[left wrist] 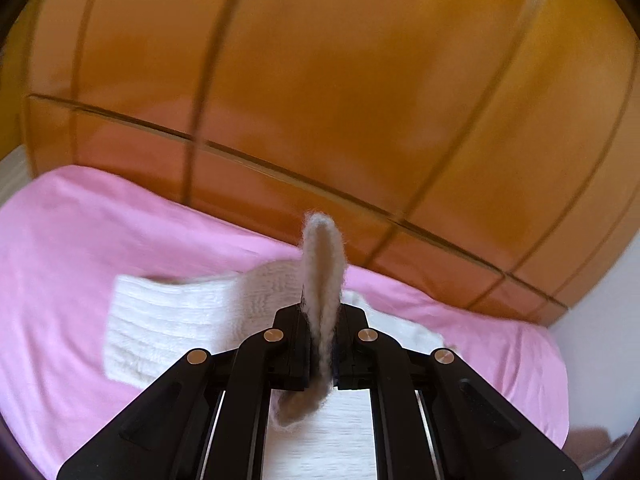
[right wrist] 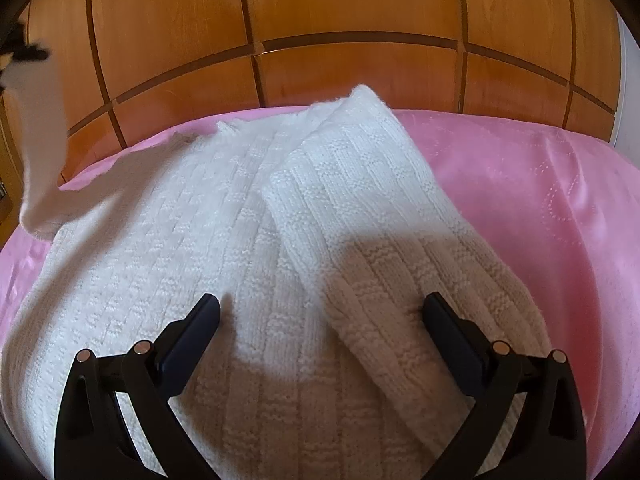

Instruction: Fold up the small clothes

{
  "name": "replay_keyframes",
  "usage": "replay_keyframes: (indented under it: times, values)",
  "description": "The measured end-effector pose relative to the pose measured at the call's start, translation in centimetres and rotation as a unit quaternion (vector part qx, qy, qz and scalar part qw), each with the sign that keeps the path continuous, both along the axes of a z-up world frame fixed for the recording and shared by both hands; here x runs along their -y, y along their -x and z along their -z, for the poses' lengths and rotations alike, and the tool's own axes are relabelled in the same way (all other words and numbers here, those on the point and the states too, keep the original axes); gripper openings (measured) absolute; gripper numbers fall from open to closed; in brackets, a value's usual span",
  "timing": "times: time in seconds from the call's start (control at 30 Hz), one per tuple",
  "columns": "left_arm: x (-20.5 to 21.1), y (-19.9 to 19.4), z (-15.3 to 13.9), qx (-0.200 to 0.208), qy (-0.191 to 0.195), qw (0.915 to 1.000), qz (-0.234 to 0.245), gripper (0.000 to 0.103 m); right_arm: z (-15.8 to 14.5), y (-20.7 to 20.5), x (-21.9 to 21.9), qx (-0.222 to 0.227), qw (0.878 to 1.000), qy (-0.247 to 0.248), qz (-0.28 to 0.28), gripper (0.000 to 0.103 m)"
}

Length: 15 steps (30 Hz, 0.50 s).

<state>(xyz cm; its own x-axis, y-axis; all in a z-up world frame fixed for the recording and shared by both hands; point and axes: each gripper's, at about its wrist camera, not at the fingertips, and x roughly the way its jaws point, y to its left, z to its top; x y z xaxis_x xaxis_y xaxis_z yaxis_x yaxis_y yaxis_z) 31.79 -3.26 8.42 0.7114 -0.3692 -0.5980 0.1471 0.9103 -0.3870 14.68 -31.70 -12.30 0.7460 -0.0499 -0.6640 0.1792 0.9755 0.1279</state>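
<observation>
While the left claw (left wrist: 322, 340) pinches a sleeve (left wrist: 322, 264) of the sweater (right wrist: 240, 240) lifted ahead of it, the right claw (right wrist: 320, 316) hovers spread above the body on the pink sheet (right wrist: 520, 184); the fold-over probably comes next.

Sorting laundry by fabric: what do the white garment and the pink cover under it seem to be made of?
White garment: looks like knitted yarn, wool or acrylic, matte and fuzzy, with ribbed, blocky stitch rows; stray fibres show on the edge pinched in the left tongs. Pink cover: smooth woven cloth, possibly satin-like, with slight sheen and faint stitched curves.
</observation>
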Motion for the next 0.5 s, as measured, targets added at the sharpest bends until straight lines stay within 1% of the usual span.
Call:
replay_keyframes:
  times: [0.13, 0.23, 0.27, 0.3, 0.33, 0.37, 0.4, 0.43, 0.47, 0.5]
  values:
    - [5.3, -0.1, 2.8, -0.005, -0.022, 0.9989, 0.042, 0.005, 0.0, 0.0, 0.0, 0.000, 1.000, 0.000, 0.000, 0.101]
    - [9.0, -0.3, 5.0, -0.018, -0.020, 0.9966, 0.078, 0.006, 0.0, 0.0, 0.0, 0.000, 1.000, 0.001, 0.001, 0.101]
    - [9.4, 0.1, 5.3, -0.019, -0.021, 0.9958, 0.087, 0.008, 0.0, 0.0, 0.0, 0.000, 1.000, 0.002, 0.001, 0.101]
    - [10.5, 0.3, 5.9, -0.022, -0.031, 0.9946, 0.097, 0.015, 0.0, 0.0, 0.0, 0.001, 1.000, 0.001, 0.001, 0.101]
    - [11.3, 0.4, 6.3, -0.023, -0.041, 0.9933, 0.105, 0.035, 0.0, 0.1, 0.0, 0.001, 1.000, 0.001, 0.001, 0.101]
    - [11.7, 1.0, 6.9, -0.016, -0.053, 0.9917, 0.116, 0.067, 0.0, 0.1, 0.0, 0.002, 1.000, -0.001, 0.001, 0.101]
    - [11.6, 1.7, 7.2, -0.004, -0.060, 0.9908, 0.121, 0.081, 0.0, 0.1, 0.0, 0.002, 1.000, -0.003, 0.000, 0.101]
    - [10.9, 2.5, 7.3, 0.012, -0.064, 0.9901, 0.124, 0.092, 0.0, 0.2, 0.0, 0.003, 1.000, -0.004, 0.001, 0.101]
    - [10.1, 3.8, 7.7, 0.040, -0.071, 0.9880, 0.131, 0.092, 0.0, 0.2, 0.1, 0.004, 1.000, -0.006, 0.000, 0.101]
    - [9.3, 4.8, 8.4, 0.060, -0.090, 0.9844, 0.139, 0.092, 0.0, 0.2, 0.2, 0.005, 1.000, -0.009, 0.000, 0.101]
